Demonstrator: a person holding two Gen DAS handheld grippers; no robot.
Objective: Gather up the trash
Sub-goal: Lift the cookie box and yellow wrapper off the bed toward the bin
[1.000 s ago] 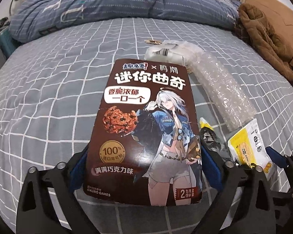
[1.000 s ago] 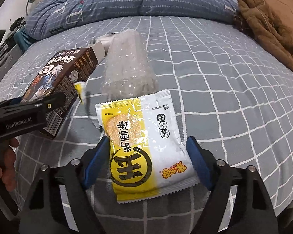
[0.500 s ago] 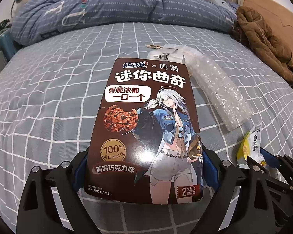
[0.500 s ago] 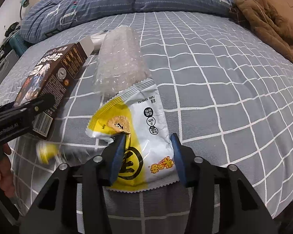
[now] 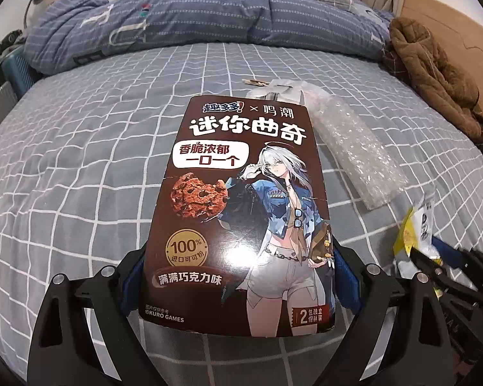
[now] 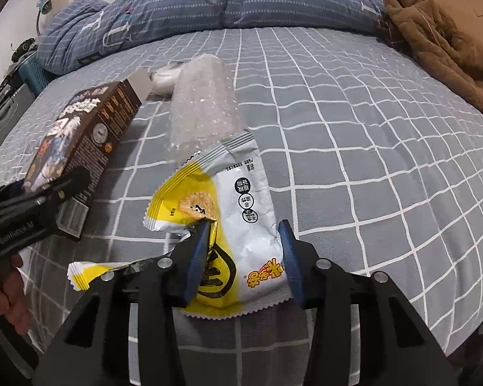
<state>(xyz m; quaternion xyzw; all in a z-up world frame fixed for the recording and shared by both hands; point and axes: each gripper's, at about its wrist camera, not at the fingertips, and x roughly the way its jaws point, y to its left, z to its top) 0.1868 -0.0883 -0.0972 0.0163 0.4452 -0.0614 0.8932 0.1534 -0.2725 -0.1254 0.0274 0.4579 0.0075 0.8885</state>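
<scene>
Above bedsheet point(image 6: 354, 128), wrapper point(image 6: 241, 212) between right tongs point(image 6: 241, 251).

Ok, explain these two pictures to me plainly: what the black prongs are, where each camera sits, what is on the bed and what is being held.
There is no robot here. A person holds a hand tool in each hand, and each tool ends in a two-finger gripper with a wide-angle camera that looks out along the fingers.

One picture comes from the left gripper. Its blue pads sit on both edges of a brown cookie box, so it holds the box.

The other comes from the right gripper. It pinches a yellow and white snack wrapper, which is crumpled between the pads. At the left edge you see the other tool and the person's hand.

Lying on the checked bed sheet are a bubble wrap sleeve and a torn wrapper strip. A blue quilt and a brown coat are farther back.
</scene>
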